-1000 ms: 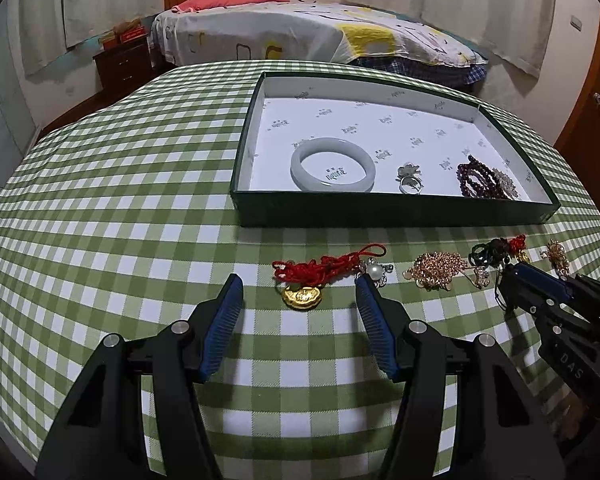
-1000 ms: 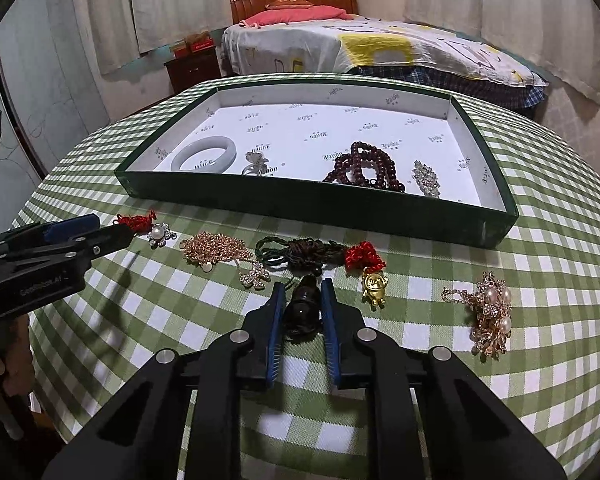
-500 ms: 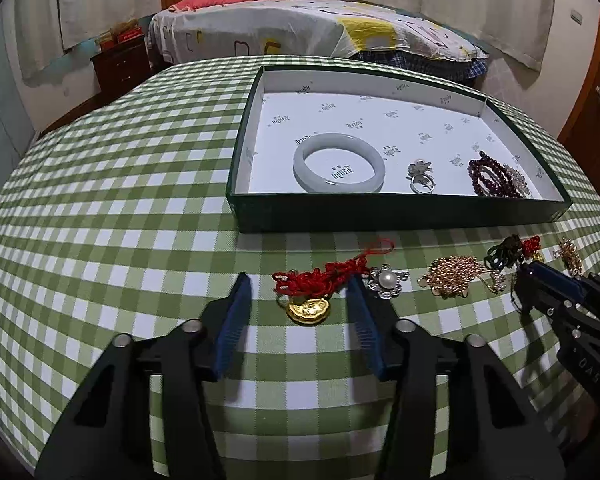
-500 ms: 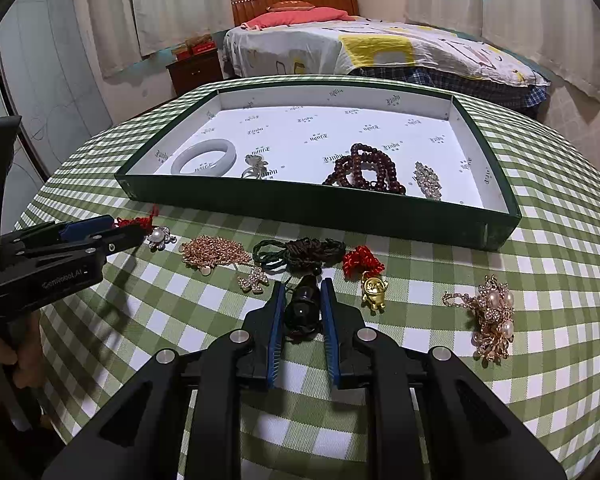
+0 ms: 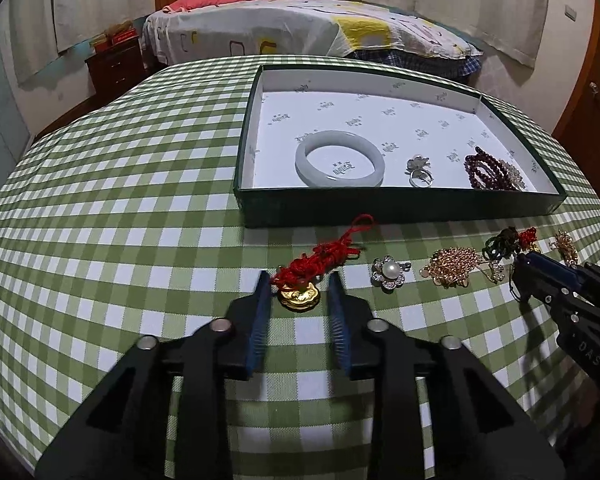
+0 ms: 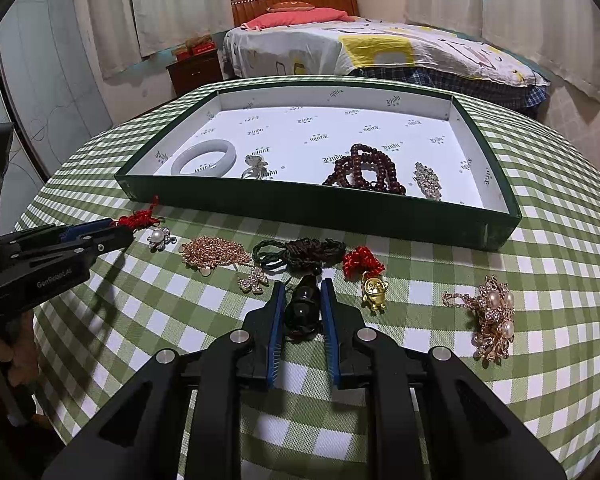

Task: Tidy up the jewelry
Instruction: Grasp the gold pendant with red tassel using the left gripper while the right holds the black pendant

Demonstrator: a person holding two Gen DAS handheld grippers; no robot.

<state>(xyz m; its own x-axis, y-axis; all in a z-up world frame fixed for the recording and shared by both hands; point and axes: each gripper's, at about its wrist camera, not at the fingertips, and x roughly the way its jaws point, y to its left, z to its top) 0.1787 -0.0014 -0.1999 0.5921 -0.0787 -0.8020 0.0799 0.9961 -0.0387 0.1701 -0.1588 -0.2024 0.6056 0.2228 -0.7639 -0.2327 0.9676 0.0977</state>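
- On a green-checked counter (image 5: 112, 208) in a bedroom, the left tongs (image 5: 298, 292) are straddling a gold pendant on a red cord (image 5: 300, 298); the blue pads are sitting narrowly either side of it and do not appear to be touching it.
- At six o'clock in the right wrist view, the right tongs (image 6: 302, 308) are gripping a dark pendant (image 6: 303, 306), pads pressed against its sides; its dark green cord (image 6: 300, 250) is trailing toward twelve o'clock on the cloth.
- At twelve o'clock of both tongs, the green tray (image 6: 320, 210) is already holding a pale jade bangle (image 6: 204, 157), a silver ring (image 6: 256, 168), a coil of dark red beads (image 6: 364, 172) and a crystal brooch (image 6: 428, 180).
- Waiting in a row on the cloth just in front of the tray are a pearl flower brooch (image 6: 161, 237), a rose-gold chain (image 6: 214, 254), a small gold figure on red cord (image 6: 372, 286) and, at three o'clock, a pearl-and-gold cluster (image 6: 494, 320).
- By the look of it, both hands are working the pick-up step: one piece secured, one about to be.
- Next, the left tongs would likely need to pinch the gold disc, not only the loose cord, before both pieces are lifted over the tray's near wall toward bare lining.
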